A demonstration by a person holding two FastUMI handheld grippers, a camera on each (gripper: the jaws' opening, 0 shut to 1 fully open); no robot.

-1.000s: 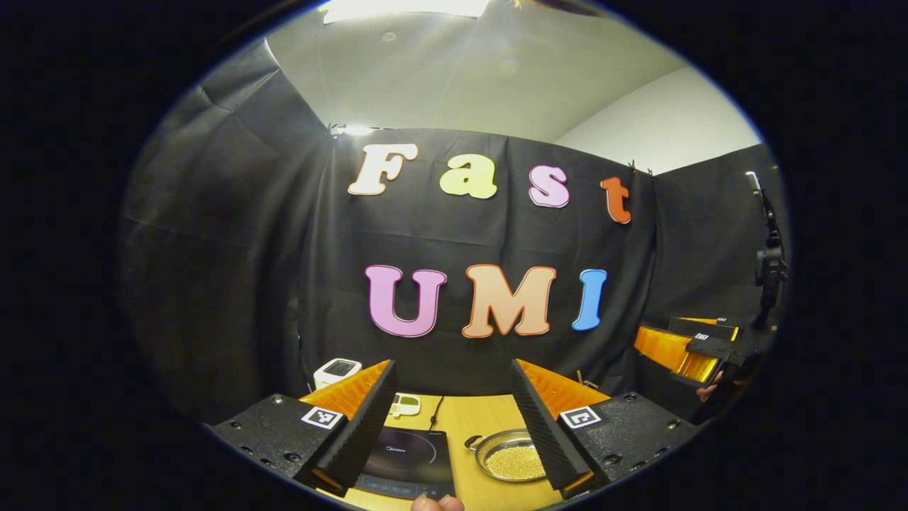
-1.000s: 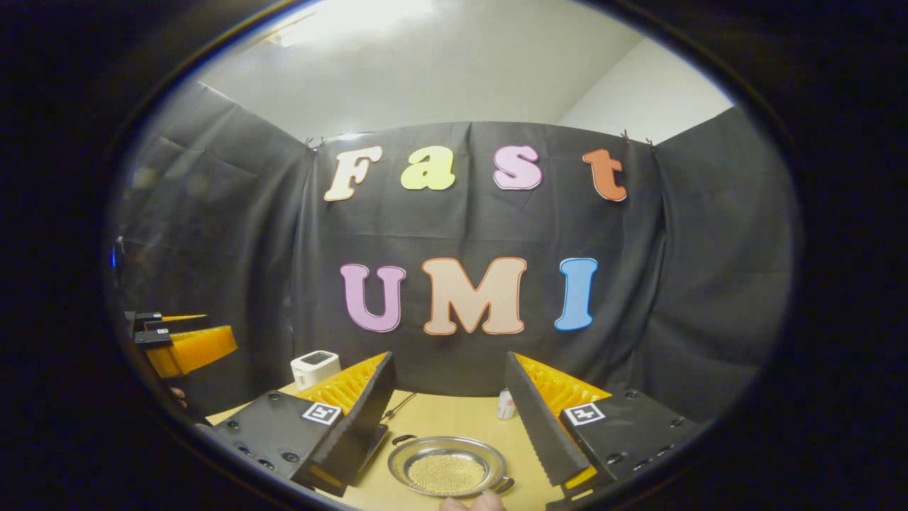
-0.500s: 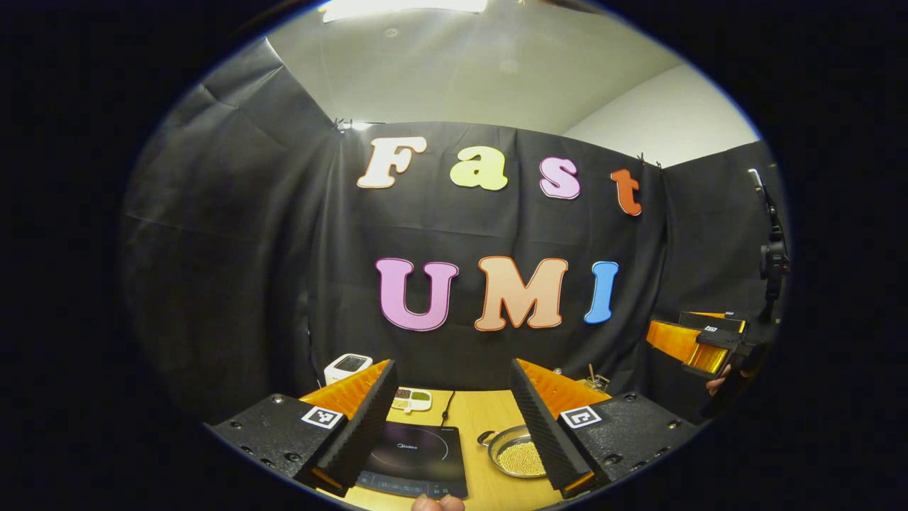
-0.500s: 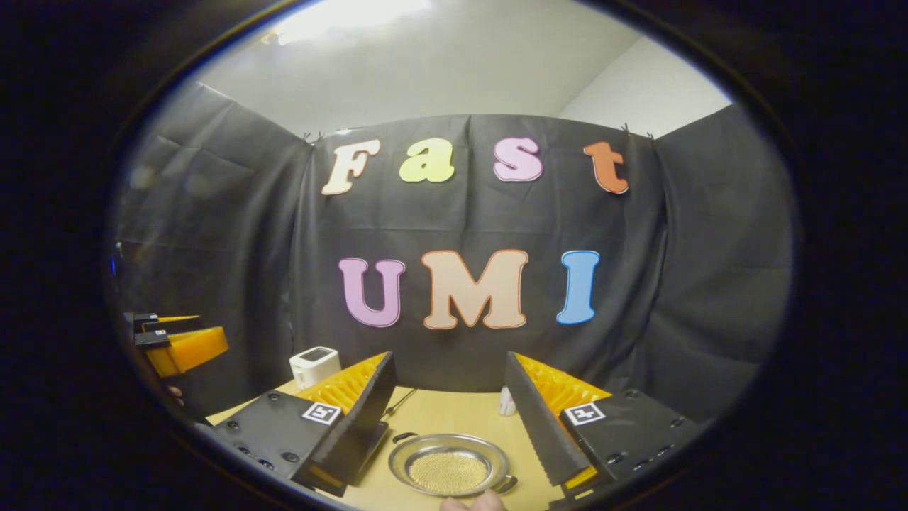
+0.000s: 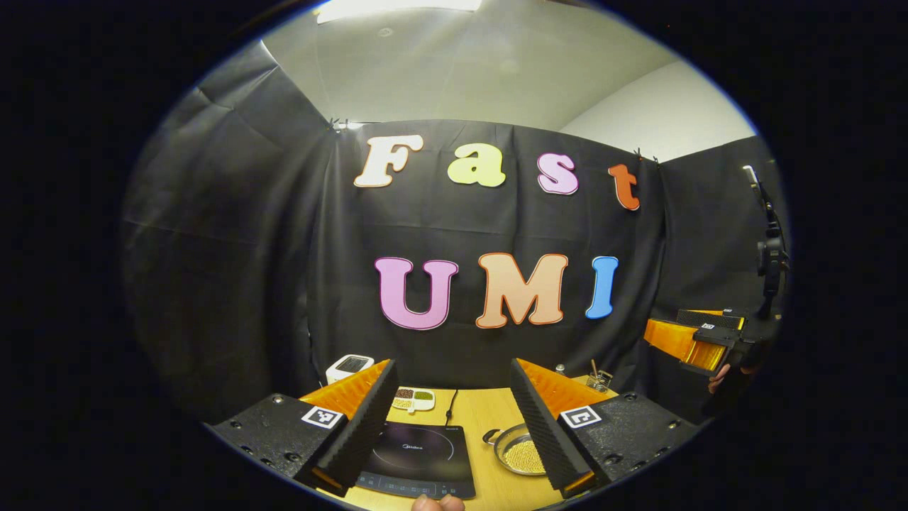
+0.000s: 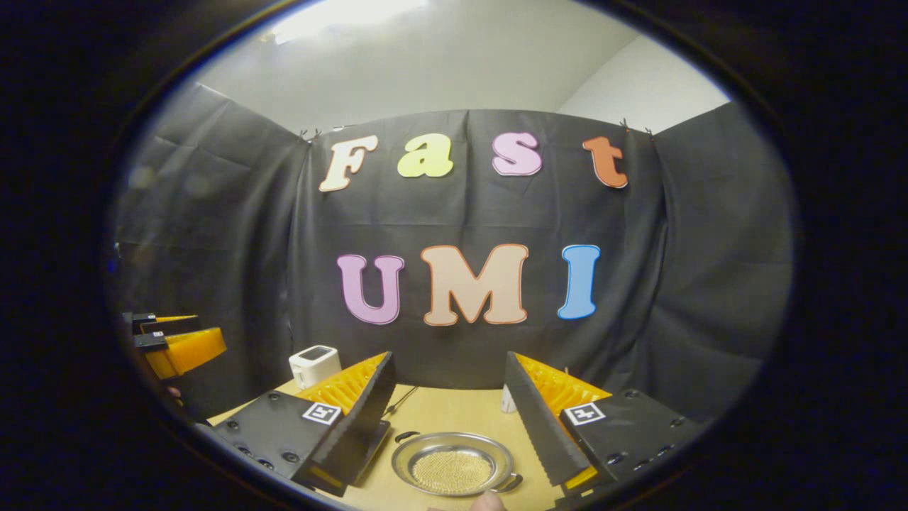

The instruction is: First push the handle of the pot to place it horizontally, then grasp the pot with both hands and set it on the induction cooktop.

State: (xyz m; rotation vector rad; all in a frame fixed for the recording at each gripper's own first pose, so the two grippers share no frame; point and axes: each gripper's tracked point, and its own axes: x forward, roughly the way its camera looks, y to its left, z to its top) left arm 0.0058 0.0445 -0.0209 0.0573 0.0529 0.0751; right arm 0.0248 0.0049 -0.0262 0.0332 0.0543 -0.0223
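Observation:
A shallow steel pot holding small yellow grains sits on the wooden table. One loop handle points far-left and the other near-right, so they lie on a diagonal. My right gripper hangs open above it. A black induction cooktop lies to the left of the pot, which is partly hidden behind a finger. My left gripper is open above the cooktop. The right gripper also shows far off at the right of the left gripper view, and the left gripper at the left of the right gripper view.
A white boxy device stands at the table's back left. A small divided dish of beans and the cooktop's cord lie behind the cooktop. A small white bottle stands behind the pot. A tripod stand rises at the right.
Both views have tipped down a little, showing more table. In the left gripper view the cooktop and pot have slid right. Both grippers have stayed open.

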